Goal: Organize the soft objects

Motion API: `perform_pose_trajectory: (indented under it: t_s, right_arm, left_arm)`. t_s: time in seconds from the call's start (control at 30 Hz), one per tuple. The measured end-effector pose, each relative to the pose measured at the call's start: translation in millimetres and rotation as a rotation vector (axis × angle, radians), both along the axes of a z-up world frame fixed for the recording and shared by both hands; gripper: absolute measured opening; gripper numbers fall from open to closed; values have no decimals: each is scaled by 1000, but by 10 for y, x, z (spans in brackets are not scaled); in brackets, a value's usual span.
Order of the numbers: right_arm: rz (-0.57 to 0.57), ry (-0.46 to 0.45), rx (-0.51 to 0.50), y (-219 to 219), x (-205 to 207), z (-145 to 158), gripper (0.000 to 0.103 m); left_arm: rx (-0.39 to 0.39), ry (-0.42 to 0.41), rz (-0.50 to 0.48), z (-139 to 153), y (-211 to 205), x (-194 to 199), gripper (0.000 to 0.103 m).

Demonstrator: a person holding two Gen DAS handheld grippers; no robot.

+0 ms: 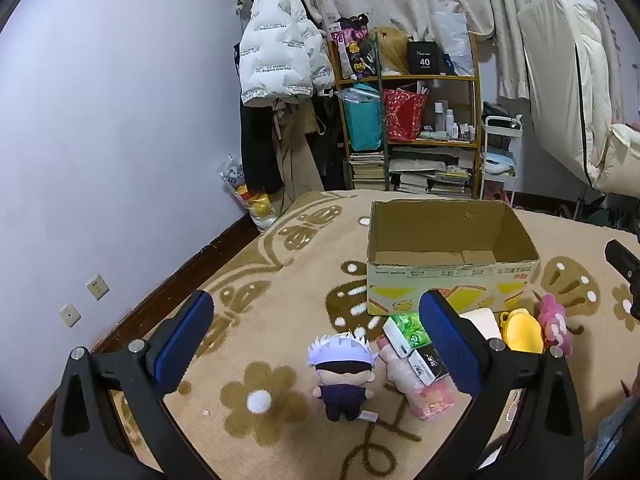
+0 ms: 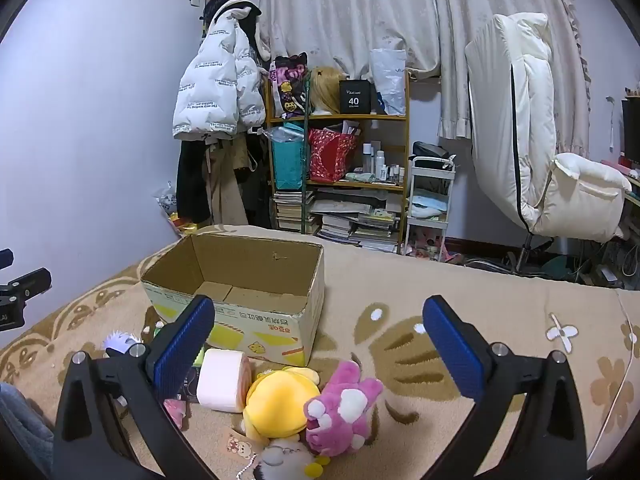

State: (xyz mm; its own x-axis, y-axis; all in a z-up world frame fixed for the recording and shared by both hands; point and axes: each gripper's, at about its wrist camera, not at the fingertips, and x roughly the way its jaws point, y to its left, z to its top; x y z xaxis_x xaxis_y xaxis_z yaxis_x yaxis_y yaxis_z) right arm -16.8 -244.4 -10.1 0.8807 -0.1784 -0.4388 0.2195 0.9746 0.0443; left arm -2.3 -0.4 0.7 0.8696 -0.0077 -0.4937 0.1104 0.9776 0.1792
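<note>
So we've got both grippers up over the rug (image 1: pixel 280 264) with nothing in them yet. Our left gripper (image 1: pixel 316 340) has its jaws spread wide and empty, hovering above the white-haired doll (image 1: pixel 342 372). Our right gripper (image 2: pixel 318 344) is spread wide too, empty, sitting over the yellow plush (image 2: pixel 280 400) and the pink plush (image 2: pixel 344 404).

The cardboard box (image 1: pixel 448 280) sits open-topped just behind the pile, and from what we can see it's empty inside, so we'd guess that's where all the soft stuff goes. Makes sense that everything is bunched right at its front wall: short trip in.

The toys lie in a loose row in front of the box. The doll is at the left end, lying on its back by the look of it, long axis running head-to-feet, head toward the box and feet toward us. Beside it there's a pink packet (image 1: pixel 416 384) with a tissue pack (image 1: pixel 412 336) across it, then a white roll (image 2: pixel 220 380) lying on its side. The yellow plush touches the pink plush; the pink one lies tilted, ears pointing up and right toward open rug.

Nothing's been packed yet, we reckon, so each gripper looks lined up for its nearest toy
</note>
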Motion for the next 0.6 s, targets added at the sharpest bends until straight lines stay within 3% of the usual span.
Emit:
perform_pose_trajectory:
  t_s: [0.6]
  right_arm:
    - [3,-1,-2,1,6,-10,103]
  left_arm:
    - [0,4,3,6,11,4,102]
